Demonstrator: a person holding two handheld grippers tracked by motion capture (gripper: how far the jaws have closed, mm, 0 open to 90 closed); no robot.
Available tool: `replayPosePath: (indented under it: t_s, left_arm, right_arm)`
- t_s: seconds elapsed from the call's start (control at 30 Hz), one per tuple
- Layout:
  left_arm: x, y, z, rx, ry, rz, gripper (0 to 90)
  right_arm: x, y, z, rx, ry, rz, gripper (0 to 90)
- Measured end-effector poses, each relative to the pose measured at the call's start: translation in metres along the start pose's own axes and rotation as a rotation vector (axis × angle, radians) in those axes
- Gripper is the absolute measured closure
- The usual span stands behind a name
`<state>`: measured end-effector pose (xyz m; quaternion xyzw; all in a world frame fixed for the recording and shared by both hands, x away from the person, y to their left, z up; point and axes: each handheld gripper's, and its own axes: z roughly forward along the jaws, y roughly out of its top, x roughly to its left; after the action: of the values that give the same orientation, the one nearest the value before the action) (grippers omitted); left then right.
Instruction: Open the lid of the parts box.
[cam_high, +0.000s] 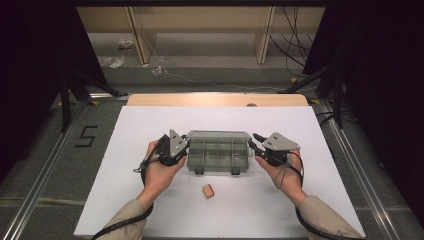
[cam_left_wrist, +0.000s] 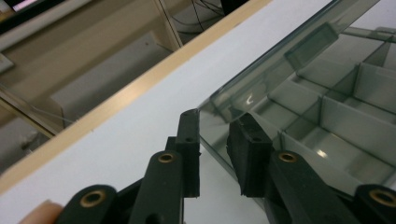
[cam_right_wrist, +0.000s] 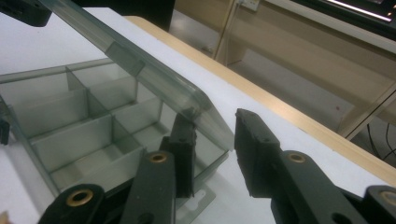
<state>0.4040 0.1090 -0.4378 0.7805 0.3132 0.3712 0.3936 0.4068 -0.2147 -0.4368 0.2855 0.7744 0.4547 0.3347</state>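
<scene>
The left gripper (cam_left_wrist: 214, 154) has its jaws set narrowly astride the corner of the raised lid (cam_left_wrist: 275, 60) of a clear compartment box (cam_left_wrist: 336, 126): one jaw is outside the lid's edge, the other inside it, with the thin smoky plastic between them. Whether the pads actually press the edge I cannot tell. The right gripper (cam_right_wrist: 215, 154) stands with its jaws parted wider at the opposite corner of the lid (cam_right_wrist: 140, 70); its inner jaw sits under or against the rounded corner, and the outer jaw is clear of it, over bare white tabletop (cam_right_wrist: 261, 105).

Outward from each pair of jaws the white surface runs free to a pale wooden edge strip (cam_left_wrist: 116, 105), beyond which lie the floor and pale wooden shelving. In the high view the box (cam_high: 218, 151) sits between the two grippers, left gripper (cam_high: 184, 147) at one end and right gripper (cam_high: 252, 145) at the other, with a hand behind each. Open tabletop (cam_high: 150, 125) surrounds it on all sides.

A small tan block with a reddish end (cam_high: 208, 191) lies on the person's side of the jaws, near the box's front but apart from it. Nothing else stands close.

The box is grey-tinted, see-through, split by upright dividers into rows of compartments, all looking empty. Two dark latch tabs (cam_high: 199, 171) show along its front edge.
</scene>
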Motion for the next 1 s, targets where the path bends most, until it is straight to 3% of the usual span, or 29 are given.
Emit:
replayPosePath:
  t_s: [0.07,0.33,0.6,1.0]
  left_arm:
    - [0.000,0.003,0.001,-0.010,0.022,0.020,76.8]
    - [0.004,0.008,0.006,-0.034,0.055,0.025,81.6]
    - [0.006,0.012,0.009,-0.035,0.065,0.007,81.9]
    - [0.010,0.016,0.013,-0.038,0.063,-0.017,81.7]
  right_arm:
    - [-0.001,0.002,0.001,-0.010,-0.004,0.001,71.7]
    - [-0.002,0.008,0.008,-0.040,-0.032,0.013,79.6]
    - [-0.003,0.012,0.012,-0.045,-0.068,0.020,82.0]
    - [-0.009,0.016,0.017,-0.049,-0.076,0.054,83.2]
